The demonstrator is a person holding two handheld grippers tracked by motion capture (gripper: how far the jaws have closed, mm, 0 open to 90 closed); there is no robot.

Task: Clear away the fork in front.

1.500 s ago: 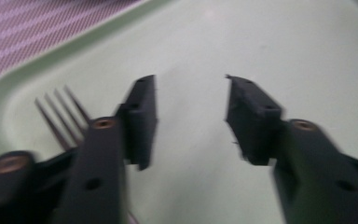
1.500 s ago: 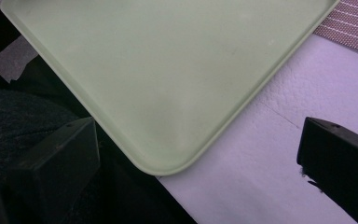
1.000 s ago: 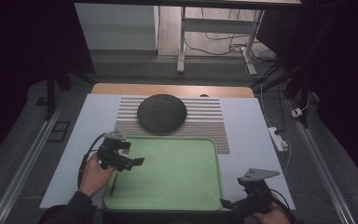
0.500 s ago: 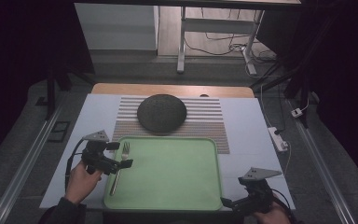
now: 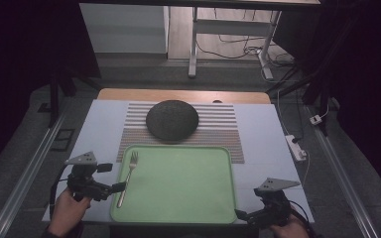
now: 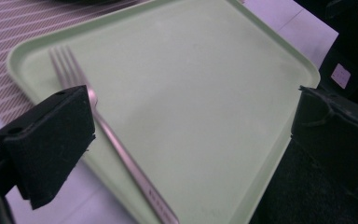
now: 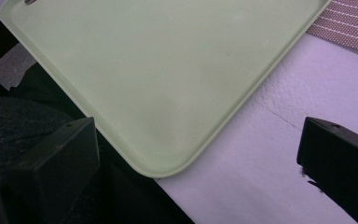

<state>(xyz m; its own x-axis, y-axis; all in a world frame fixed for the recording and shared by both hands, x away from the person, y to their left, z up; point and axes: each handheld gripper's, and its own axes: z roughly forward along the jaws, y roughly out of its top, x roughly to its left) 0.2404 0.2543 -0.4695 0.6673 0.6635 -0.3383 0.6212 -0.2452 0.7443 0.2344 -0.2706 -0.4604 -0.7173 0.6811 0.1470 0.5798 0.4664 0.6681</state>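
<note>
A silver fork [image 5: 127, 178] lies flat along the left side of a pale green tray [image 5: 188, 198], tines toward the far end. My left gripper [image 5: 112, 178] hovers open just left of the tray's left rim. In the left gripper view its wide-apart jaws frame the fork [image 6: 108, 138] and the tray [image 6: 205, 88], and nothing is between them. My right gripper [image 5: 247, 212] stands open at the tray's near right corner. In the right gripper view that rounded corner of the tray [image 7: 168, 93] lies between the jaws.
A dark round plate [image 5: 172, 120] sits on a striped placemat [image 5: 218, 134] beyond the tray. The white table top [image 5: 268, 148] ends close behind both hands. A white power strip [image 5: 296, 148] lies off the right edge.
My left gripper has drawn back to the left and toward the person, off the tray's left edge, and the fork it covered now lies in plain sight. The right gripper has stayed put.
</note>
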